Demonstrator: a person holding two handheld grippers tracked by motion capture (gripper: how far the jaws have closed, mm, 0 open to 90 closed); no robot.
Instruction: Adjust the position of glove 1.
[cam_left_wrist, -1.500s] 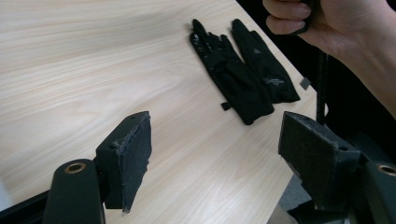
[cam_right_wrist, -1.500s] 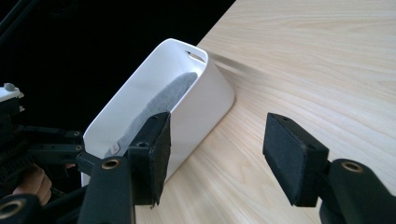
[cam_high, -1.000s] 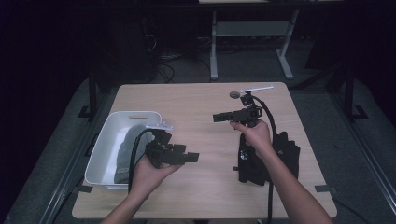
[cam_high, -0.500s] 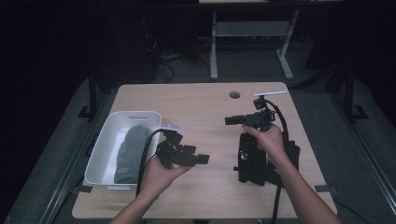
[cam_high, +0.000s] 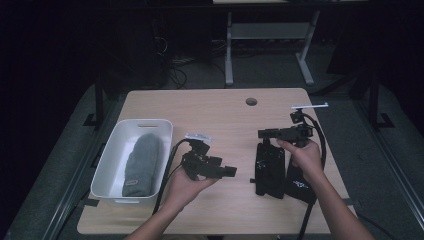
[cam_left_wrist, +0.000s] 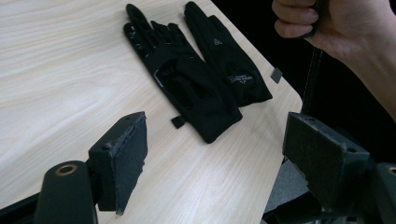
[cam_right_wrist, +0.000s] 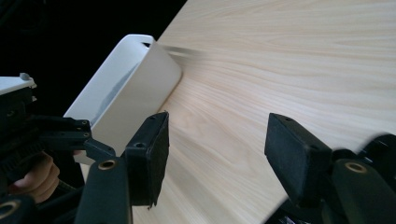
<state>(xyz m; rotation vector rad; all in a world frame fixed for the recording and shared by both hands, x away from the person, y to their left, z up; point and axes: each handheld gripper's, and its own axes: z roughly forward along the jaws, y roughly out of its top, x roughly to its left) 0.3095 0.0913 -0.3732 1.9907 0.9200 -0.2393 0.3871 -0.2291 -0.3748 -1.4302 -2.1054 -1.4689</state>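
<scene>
Two black gloves lie side by side at the table's right. One glove (cam_high: 270, 170) (cam_left_wrist: 187, 79) sits just left of the other (cam_high: 300, 184) (cam_left_wrist: 229, 60). My right gripper (cam_high: 263, 133) (cam_right_wrist: 219, 149) hovers above the far end of the gloves, pointing left, its jaws open and empty. My left gripper (cam_high: 227, 171) (cam_left_wrist: 219, 154) is held mid-table, pointing right at the gloves from a short way off, also open with nothing between its pads. A white bin (cam_high: 120, 150) (cam_right_wrist: 135, 88) at the left holds a grey knitted item (cam_high: 141, 162).
The person's right hand (cam_left_wrist: 327, 28) shows beyond the gloves in the left gripper view. The left gripper's body (cam_right_wrist: 46, 135) shows in front of the bin in the right gripper view. A round cable hole (cam_high: 251, 101) lies at the table's far side. Bare wood (cam_high: 210, 115) spans the far half.
Both hands have shifted to the right. The left gripper has moved away from the bin toward the gloves. The right gripper has come right and slightly nearer, over the gloves' far end.
</scene>
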